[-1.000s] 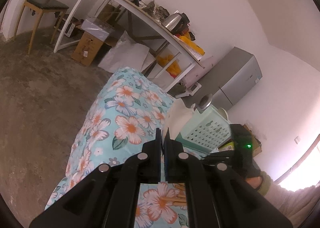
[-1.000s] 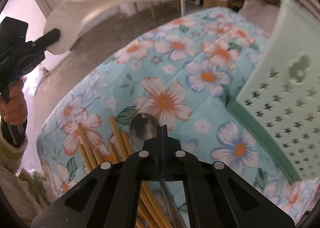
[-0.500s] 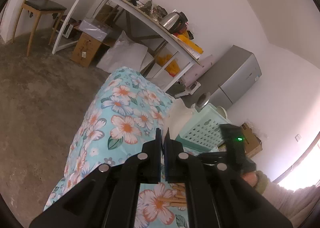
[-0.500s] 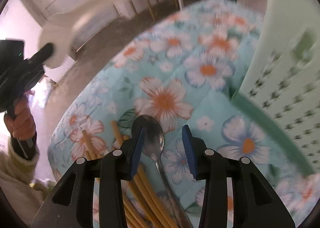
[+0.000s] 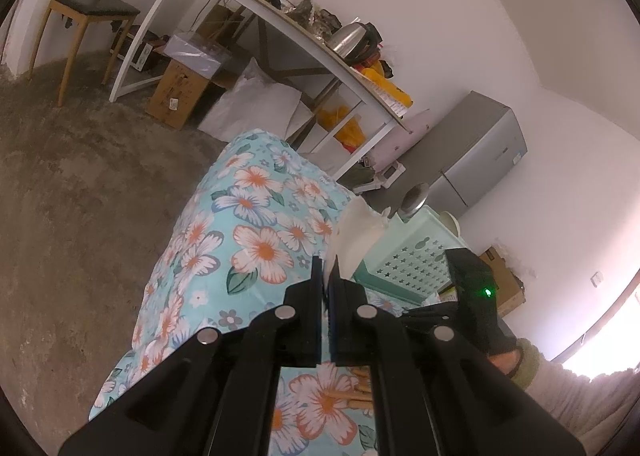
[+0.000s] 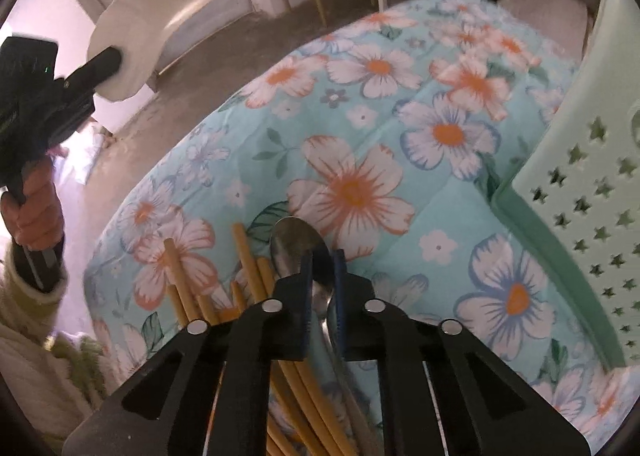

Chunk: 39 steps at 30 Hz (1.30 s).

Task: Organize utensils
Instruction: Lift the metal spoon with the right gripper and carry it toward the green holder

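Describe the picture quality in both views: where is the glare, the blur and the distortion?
Left wrist view: the window at the lower right is blown out white, and fisheye bending curves the shelf. Right wrist view: pink-white glare at the far left, the basket slightly blurred, the spoon fairly sharp.

My right tool [image 6: 322, 256] is matte black with blue-edged pads and round silver screws along its arms. My left tool [image 5: 325, 268] matches it. Behind each handle, a fuzzy cream sleeve [image 6: 24, 356] with green cuff.
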Tool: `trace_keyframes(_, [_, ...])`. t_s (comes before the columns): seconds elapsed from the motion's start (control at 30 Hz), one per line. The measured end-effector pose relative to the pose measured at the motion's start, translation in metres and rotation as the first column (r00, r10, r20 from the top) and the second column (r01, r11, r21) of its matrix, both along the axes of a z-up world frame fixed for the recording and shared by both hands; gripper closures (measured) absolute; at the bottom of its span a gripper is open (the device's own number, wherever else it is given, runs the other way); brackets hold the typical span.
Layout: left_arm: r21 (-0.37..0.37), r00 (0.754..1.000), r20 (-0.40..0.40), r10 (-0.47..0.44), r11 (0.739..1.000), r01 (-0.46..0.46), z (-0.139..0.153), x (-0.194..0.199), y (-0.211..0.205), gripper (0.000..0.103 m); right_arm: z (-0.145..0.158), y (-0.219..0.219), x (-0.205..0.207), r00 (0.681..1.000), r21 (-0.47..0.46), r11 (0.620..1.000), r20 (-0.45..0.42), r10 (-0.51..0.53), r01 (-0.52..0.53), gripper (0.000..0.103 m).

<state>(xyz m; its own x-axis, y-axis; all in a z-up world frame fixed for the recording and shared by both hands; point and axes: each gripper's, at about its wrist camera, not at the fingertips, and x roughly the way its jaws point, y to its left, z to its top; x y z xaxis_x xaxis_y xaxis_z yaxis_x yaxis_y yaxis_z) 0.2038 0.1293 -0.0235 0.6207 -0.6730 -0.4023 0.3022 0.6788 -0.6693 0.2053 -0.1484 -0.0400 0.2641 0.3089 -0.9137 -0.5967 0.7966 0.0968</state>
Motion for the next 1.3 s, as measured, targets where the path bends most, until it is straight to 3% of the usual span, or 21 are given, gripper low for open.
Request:
trace_keyframes(0.2, [0.0, 1.0, 0.0, 0.005, 1.0, -0.005, 0.001, 0.0, 0.001, 0.102, 0.022, 0.018, -0.029, 0.969, -0.195, 0.981, 0.241, 0.044, 0.004, 0.103])
trace_keyframes(0.3, [0.002, 1.0, 0.002, 0.01, 1.0, -0.01, 0.002, -0.001, 0.002, 0.102, 0.017, 0.026, -0.039, 0.953, -0.289, 0.957, 0.287, 0.096, -0.009, 0.103])
trace_keyframes(0.43, [0.007, 1.0, 0.009, 0.016, 1.0, -0.016, 0.004, -0.002, 0.003, 0.102, 0.011, 0.026, -0.047, 0.959, -0.284, 0.958, 0.263, 0.108, -0.03, 0.102])
trace_keyframes(0.67, [0.017, 0.999, 0.028, 0.023, 1.0, -0.023, 0.011, -0.009, 0.005, 0.102, 0.005, 0.016, -0.029, 0.983, -0.159, 0.987, 0.18, 0.04, -0.011, 0.098])
trace_keyframes(0.83, [0.009, 0.997, 0.076, 0.027, 1.0, -0.028, 0.025, -0.017, 0.005, 0.102, 0.009, 0.013, -0.033, 0.96, -0.172, 0.984, 0.281, 0.011, 0.039, 0.102])
trace_keyframes(1.03, [0.009, 0.978, 0.209, -0.022, 1.0, 0.021, 0.071, -0.022, -0.012, 0.102, 0.043, -0.017, -0.044, 0.909, -0.085, 0.982, 0.398, -0.125, 0.171, 0.103])
trace_keyframes(1.2, [0.148, 0.947, 0.302, -0.112, 0.987, 0.069, 0.112, -0.017, -0.051, 0.101, 0.072, -0.056, -0.049, 0.848, 0.037, 0.958, 0.456, -0.268, 0.283, 0.103])
trace_keyframes(1.27, [0.249, 0.93, 0.338, -0.144, 0.967, 0.059, 0.125, -0.018, -0.072, 0.101, 0.085, -0.077, -0.057, 0.813, 0.093, 0.94, 0.478, -0.332, 0.329, 0.103])
trace_keyframes(1.3, [0.335, 0.917, 0.361, -0.169, 0.941, 0.041, 0.133, -0.019, -0.088, 0.101, 0.088, -0.083, -0.058, 0.805, 0.107, 0.935, 0.481, -0.347, 0.339, 0.103])
